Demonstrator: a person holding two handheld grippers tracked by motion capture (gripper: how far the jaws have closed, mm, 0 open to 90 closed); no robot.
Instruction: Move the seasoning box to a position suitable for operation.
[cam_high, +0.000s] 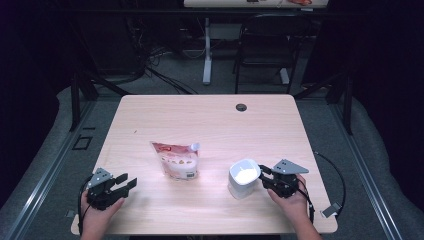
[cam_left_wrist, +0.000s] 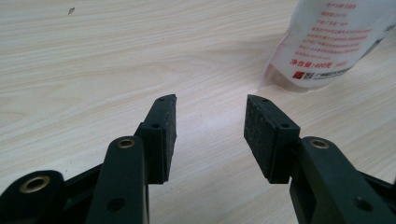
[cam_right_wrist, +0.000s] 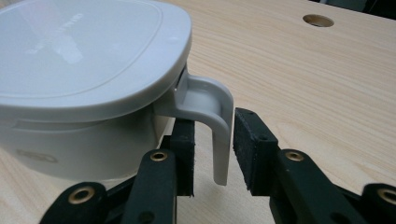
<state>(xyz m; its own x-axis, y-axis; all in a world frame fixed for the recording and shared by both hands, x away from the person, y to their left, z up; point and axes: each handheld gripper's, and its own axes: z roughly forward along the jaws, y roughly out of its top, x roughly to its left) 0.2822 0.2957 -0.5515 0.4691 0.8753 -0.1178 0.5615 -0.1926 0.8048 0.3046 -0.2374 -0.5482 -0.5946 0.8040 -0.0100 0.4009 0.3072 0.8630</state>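
On the right side of the table (cam_high: 150, 115), the right gripper (cam_right_wrist: 212, 154) has its jaws around the handle (cam_right_wrist: 219, 135) of the white lidded cup (cam_high: 244, 178); whether they press on it I cannot tell. The left gripper (cam_left_wrist: 210, 130) rests released, empty. Between them lies the pouch (cam_high: 176, 160), apparently untouched, so most work seems left.

A: What is seen around the pale rectangular wooden table (cam_high: 150, 115)?

B: Grey carpeted floor (cam_high: 60, 150) is spread to its sides. Beyond its far edge, a black metal-framed chair (cam_high: 265, 45) and a white desk leg (cam_high: 207, 50) are placed, with black cables (cam_high: 160, 60) tangled left of that leg. The surroundings are kept dark.
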